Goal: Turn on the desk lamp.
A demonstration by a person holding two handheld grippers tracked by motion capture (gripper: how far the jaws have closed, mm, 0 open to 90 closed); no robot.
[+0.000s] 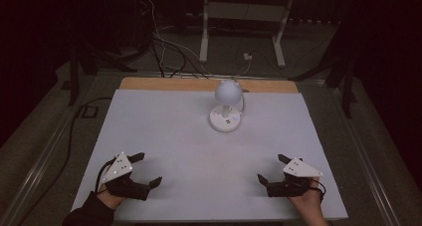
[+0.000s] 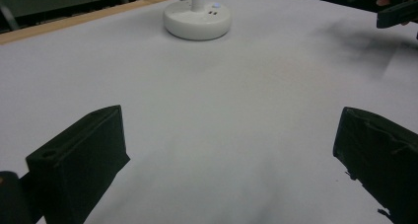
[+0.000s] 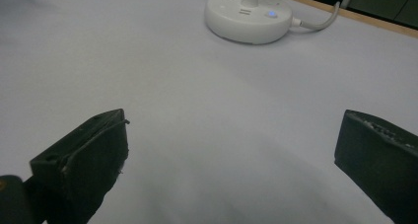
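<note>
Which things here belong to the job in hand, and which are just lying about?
In hand:
- white desk lamp
- left gripper, open
- right gripper, open

Lying about:
- lamp cable
- floor cables
- white stand

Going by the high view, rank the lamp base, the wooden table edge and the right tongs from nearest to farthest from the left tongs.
1. Lamp base, ahead toward the table's far middle.
2. Right tongs, across the near edge.
3. Wooden table edge, along the far side.
The first two are close to call from the left tongs.

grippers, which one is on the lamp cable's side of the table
The right gripper; the lamp cable leaves the base toward its side.
</note>
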